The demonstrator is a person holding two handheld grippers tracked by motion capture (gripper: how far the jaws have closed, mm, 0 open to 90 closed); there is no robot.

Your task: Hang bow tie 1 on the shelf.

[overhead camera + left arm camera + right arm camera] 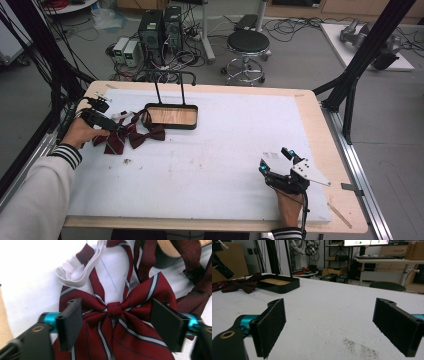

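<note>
Two dark red bow ties lay at the table's left edge beside the black tray (171,116), which held neither. The left gripper (116,322) straddled the striped bow tie (117,322), jaws apart and not yet pinching it. The right gripper (276,161) rested spread wide over bare white mat (225,150), so lifting and placing seemingly remained.

I'm looking at a wooden table (320,130) carrying a white mat (225,150) over most of its top. Lying on the mat: a striped maroon bow tie (117,322), sitting right between my left fingers (71,322), its white elastic strap (80,272) trailing just beyond them. A second, plain maroon bow tie (147,134) is lying just beside it. A black tray with a wood base (172,116) is standing past both ties. Some dark specks (359,348) are showing on the mat between my right fingers (395,325).
</note>
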